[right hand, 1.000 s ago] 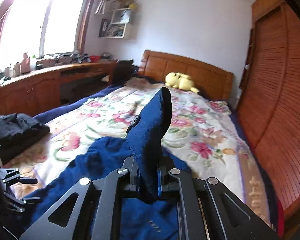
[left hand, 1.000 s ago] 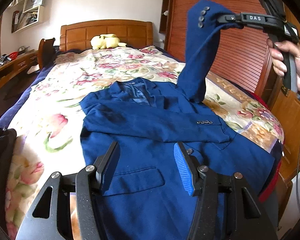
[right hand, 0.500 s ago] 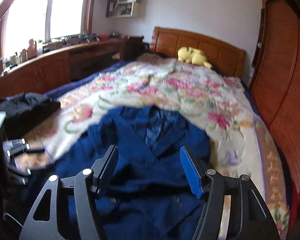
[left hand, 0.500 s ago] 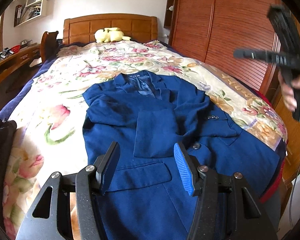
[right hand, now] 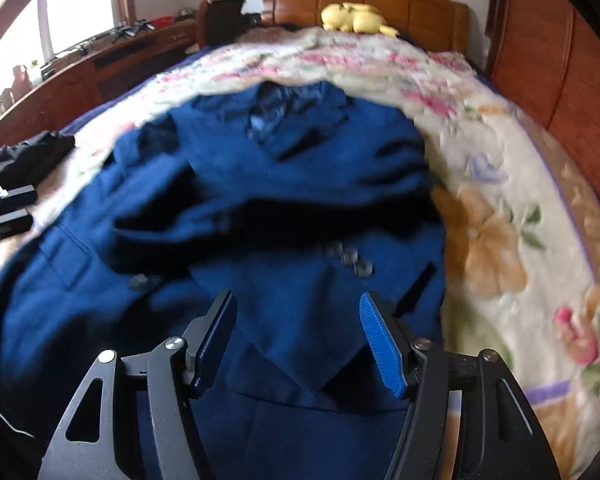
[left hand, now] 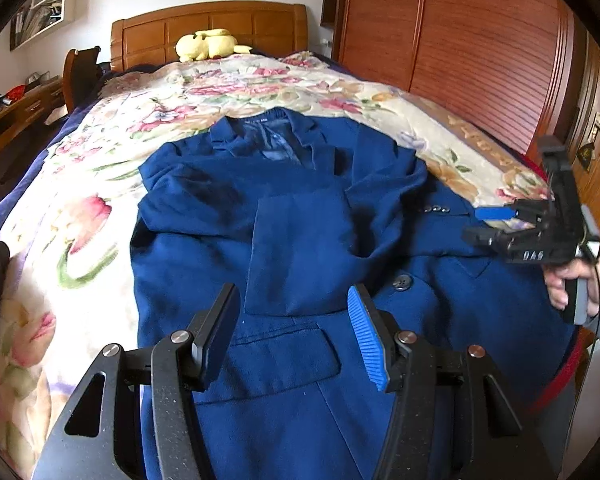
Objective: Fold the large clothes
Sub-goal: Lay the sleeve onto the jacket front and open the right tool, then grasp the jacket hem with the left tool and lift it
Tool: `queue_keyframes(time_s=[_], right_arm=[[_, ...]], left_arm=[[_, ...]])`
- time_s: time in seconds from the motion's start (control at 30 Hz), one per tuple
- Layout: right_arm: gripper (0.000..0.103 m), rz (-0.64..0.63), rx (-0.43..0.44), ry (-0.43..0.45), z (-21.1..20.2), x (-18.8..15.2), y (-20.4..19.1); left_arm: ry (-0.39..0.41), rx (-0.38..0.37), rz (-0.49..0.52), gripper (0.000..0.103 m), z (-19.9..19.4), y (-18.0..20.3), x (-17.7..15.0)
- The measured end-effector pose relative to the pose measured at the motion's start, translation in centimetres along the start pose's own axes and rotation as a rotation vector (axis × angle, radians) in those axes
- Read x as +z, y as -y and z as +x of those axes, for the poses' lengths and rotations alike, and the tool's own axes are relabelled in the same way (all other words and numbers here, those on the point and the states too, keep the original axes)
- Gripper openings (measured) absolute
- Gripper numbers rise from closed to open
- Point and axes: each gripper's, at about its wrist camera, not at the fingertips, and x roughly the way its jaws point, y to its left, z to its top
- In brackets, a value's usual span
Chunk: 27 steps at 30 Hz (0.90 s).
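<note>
Clearly "DAS" is showing on the right tool (left hand: pixel 494 224), gaping empty, tilting down over the blue jacket (left hand: pixel 300 240); left tool (left hand: pixel 294 334) is hovering open.

Open floral bed (left hand: pixel 112 184) left of blue jacket (left hand: pixel 300 240) — black clothing (right hand: pixel 24 156) at near-left edge, wardrobe (left hand: pixel 480 48) close along right, plush toy (left hand: pixel 206 44) by headboard.

The bed (left hand: pixel 452 128), under a floral cover, fills the middle of the frame. A blue jacket (left hand: pixel 300 240) lies flat in its lower centre. A yellow plush (left hand: pixel 206 44) sits at the top, dark clothes (right hand: pixel 24 156) at left.
</note>
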Motion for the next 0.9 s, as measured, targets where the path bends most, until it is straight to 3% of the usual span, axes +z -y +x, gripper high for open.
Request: queue_keyframes(time_s=[0.13, 0.5, 0.9], right_arm=[[0.066, 0.024, 0.006, -0.035, 1.5, -0.5, 0.3], [0.066, 0.042, 0.009, 0.009, 2.8, 0.1, -0.1], [0.067, 0.049, 0.019, 0.022, 3.1, -1.1, 0.2]], left_arm=[[-0.029, 0.016, 0.022, 0.057, 1.7, 0.0, 0.8], [-0.086, 0.026, 0.026, 0.057, 7.7, -1.2, 5.3], [-0.191, -0.016, -0.060, 0.057, 14.7, -3.4, 7.5]])
